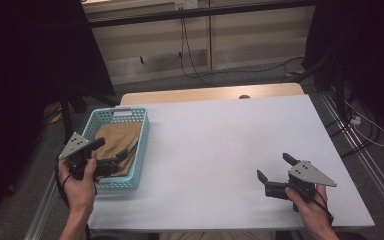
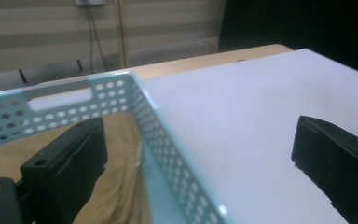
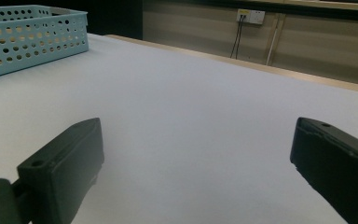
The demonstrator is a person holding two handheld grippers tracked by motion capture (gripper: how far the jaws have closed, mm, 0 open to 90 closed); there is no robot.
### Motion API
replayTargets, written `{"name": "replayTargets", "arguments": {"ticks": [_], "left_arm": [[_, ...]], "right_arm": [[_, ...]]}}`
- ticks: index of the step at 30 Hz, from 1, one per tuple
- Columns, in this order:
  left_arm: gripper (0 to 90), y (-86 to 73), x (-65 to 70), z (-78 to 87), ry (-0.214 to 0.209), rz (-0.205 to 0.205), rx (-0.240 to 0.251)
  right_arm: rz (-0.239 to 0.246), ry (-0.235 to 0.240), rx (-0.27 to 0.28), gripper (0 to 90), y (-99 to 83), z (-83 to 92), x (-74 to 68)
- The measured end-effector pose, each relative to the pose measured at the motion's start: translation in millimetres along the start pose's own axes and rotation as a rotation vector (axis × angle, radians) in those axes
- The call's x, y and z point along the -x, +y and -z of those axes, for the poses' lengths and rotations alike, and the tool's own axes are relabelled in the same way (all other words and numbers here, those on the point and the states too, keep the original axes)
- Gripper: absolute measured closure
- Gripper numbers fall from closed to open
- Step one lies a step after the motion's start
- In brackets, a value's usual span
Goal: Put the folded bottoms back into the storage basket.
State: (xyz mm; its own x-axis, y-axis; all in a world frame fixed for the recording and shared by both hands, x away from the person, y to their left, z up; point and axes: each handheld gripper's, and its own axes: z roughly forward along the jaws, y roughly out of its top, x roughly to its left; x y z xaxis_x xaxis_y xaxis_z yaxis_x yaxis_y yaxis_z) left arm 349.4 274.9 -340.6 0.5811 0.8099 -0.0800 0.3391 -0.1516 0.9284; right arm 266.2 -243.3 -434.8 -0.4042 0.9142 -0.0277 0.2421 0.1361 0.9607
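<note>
A light blue perforated basket (image 1: 143, 150) stands at the left of the white table, with a tan cloth (image 1: 121, 136) lying in it. My left gripper (image 1: 112, 151) is open and hovers over the basket's near end. In the left gripper view (image 2: 198, 135) its left jaw shows over the cloth (image 2: 123, 154), its right jaw over the white table, and the basket's wall (image 2: 165, 137) runs between them. My right gripper (image 1: 274, 167) is open near the table's front right, holding nothing. Across the right gripper view (image 3: 196, 140) there is bare table, and the basket (image 3: 32, 37) stands far off at the upper left.
The white table top (image 1: 230, 135) stretches between the two hands, with a wooden strip (image 1: 210, 93) along its far edge. Cables (image 1: 190, 60) run over the floor beyond the table. A wall socket (image 3: 251, 16) sits on the back wall.
</note>
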Motion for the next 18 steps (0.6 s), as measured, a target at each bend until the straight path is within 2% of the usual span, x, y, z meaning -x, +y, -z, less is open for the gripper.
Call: {"name": "replayTargets", "arguments": {"ticks": [3,8,11,18], "left_arm": [[2.7,3.2,6.7,-6.4,-0.016,-0.020,-0.012],[2.7,7.7,15.9,-17.6,-0.059,-0.021,-0.003],[2.7,10.4,23.4,-22.8,-0.060,-0.037,-0.002],[2.8,12.3,43.9,-33.9,-0.106,-0.069,-0.003]], "right_arm": [[0.000,0.001,0.000,2.4,-0.1,-0.1,-0.1],[-0.001,0.000,0.002,2.4,0.2,0.6,-0.1],[-0.002,-0.001,0.003,2.4,0.2,0.8,0.3],[-0.001,0.001,0.003,2.4,0.1,0.7,-0.2]]}}
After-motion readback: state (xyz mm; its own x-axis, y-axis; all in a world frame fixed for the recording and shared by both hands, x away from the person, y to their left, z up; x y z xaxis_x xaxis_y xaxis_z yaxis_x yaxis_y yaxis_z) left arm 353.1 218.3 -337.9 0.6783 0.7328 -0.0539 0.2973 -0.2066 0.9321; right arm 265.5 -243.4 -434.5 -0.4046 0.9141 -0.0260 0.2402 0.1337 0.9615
